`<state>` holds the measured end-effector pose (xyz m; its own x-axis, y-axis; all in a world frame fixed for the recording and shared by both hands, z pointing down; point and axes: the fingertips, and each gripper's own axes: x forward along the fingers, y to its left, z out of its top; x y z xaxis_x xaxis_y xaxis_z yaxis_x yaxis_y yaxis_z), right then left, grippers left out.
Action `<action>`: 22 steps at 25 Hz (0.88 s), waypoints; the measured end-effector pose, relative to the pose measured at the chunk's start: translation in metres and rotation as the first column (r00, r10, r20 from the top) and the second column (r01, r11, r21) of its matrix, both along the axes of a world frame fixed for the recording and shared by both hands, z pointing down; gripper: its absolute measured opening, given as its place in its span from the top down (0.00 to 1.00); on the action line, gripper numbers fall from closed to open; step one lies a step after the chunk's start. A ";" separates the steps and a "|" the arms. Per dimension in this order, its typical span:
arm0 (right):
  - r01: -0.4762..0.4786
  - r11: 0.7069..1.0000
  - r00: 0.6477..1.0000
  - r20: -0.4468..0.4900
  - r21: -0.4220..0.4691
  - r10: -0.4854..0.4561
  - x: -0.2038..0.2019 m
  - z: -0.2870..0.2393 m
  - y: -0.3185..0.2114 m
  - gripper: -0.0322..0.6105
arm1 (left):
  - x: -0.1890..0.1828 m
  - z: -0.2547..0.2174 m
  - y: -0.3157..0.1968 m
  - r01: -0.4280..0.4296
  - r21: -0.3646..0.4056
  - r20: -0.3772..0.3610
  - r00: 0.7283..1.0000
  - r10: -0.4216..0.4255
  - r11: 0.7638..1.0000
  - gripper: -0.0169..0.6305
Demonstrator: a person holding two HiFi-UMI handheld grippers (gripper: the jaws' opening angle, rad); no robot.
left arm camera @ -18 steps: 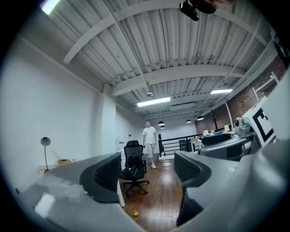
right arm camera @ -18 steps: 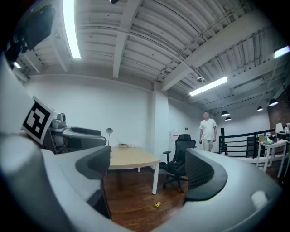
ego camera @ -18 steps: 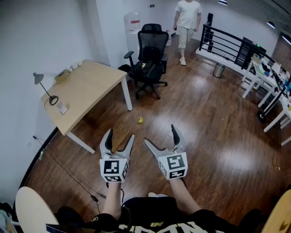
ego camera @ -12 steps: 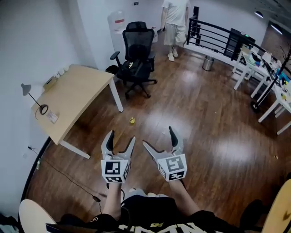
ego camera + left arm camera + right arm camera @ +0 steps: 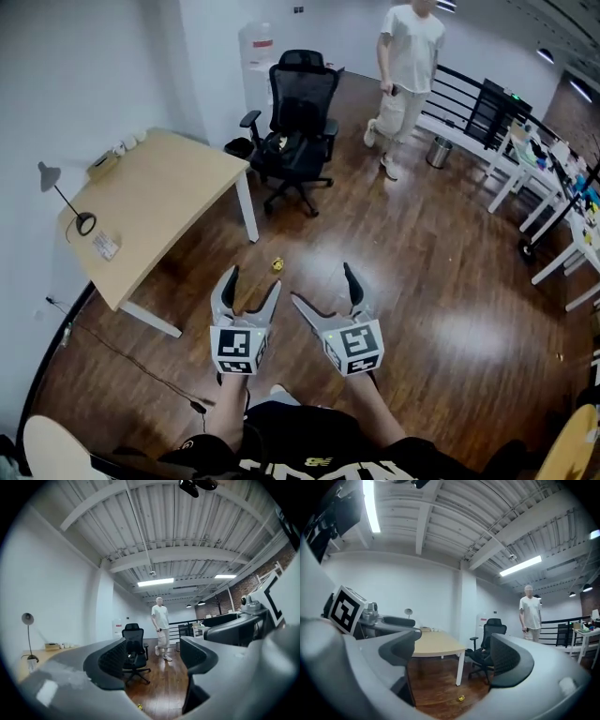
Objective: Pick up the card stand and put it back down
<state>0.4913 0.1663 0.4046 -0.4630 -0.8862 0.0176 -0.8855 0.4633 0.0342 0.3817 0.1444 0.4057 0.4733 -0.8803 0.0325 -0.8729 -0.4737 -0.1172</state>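
Observation:
Both grippers are held level above the dark wood floor, a few steps from a light wooden desk (image 5: 169,192). My left gripper (image 5: 251,283) is open with nothing between its jaws; in the left gripper view (image 5: 154,660) only floor and an office chair show through the gap. My right gripper (image 5: 322,284) stands wider open and is also empty (image 5: 457,656). A small white card-like thing (image 5: 105,246) lies on the desk's near left part beside a lamp (image 5: 58,192); I cannot tell whether it is the card stand.
A black office chair (image 5: 300,112) stands past the desk's corner. A person (image 5: 408,66) in white walks beyond it, near a railing and a bin (image 5: 438,150). A small yellow thing (image 5: 277,264) lies on the floor ahead. White tables (image 5: 553,187) line the right side.
The head view has shifted a little, so the desk and chair sit differently in it. The person in white has come nearer and to the right. Both grippers keep their pose.

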 end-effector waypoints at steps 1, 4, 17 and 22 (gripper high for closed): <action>0.019 1.000 1.000 -0.001 0.003 -0.019 -0.017 -0.003 -0.014 0.17 | -0.018 -0.003 -0.011 0.020 0.004 -0.009 1.000 -0.020 1.000 0.41; 0.108 0.994 0.994 -0.012 0.011 -0.108 -0.072 -0.013 -0.056 0.17 | -0.071 -0.013 -0.042 0.103 0.010 -0.016 0.995 -0.103 0.995 0.41; 0.600 0.800 0.800 -0.004 0.016 -0.600 -0.309 -0.030 -0.141 0.18 | -0.302 -0.029 -0.059 0.619 0.010 -0.037 0.785 -0.619 0.785 0.42; 0.720 0.694 0.694 0.002 0.024 -0.720 -0.375 -0.037 -0.153 0.19 | -0.359 -0.035 -0.041 0.753 0.003 -0.040 0.657 -0.752 0.658 0.42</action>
<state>0.1166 0.0138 0.3679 -0.9596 -0.2814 -0.0045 -0.2813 0.9586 0.0433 0.0224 0.1039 0.3703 -0.3510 -0.9363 0.0109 -0.9335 0.3489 -0.0831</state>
